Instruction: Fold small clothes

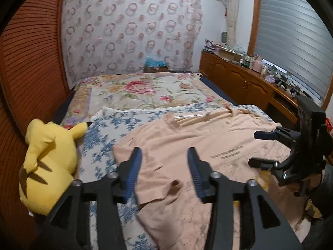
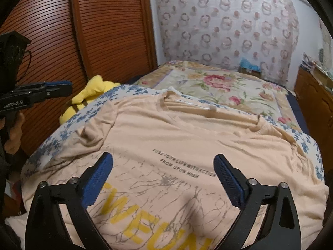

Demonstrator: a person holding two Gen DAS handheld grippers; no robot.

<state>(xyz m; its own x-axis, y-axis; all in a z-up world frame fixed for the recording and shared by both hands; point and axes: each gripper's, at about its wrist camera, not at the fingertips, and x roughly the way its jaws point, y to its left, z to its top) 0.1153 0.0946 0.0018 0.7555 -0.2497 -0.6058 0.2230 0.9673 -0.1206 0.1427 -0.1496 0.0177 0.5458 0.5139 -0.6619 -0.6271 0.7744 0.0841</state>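
Both claws: my left gripper (image 1: 164, 156) and right gripper (image 2: 163, 162) gape apart, holding nothing.
Shirt: peach t-shirt (image 2: 187, 137) spread flat on bed (image 1: 133, 89), under both claws.
Axis: collar far, hem toward me.
Nearer: left claw over left sleeve edge; I'd grab there.

T-shirt (image 2: 187, 141) hem cut off by the bottom edge in the right wrist view, yellow lettering (image 2: 149, 225) there only partly readable. Small print (image 1: 226, 155) on the chest too blurred to read from the left wrist view. Plush toy (image 2: 87, 98) half hidden behind the bed's (image 2: 218, 85) blue-flowered cover (image 2: 68, 129). Clutter (image 1: 270, 73) along the wooden cabinet top too small to identify. Left claw (image 2: 62, 88) cut off at the frame's left edge, opening not discernible there.
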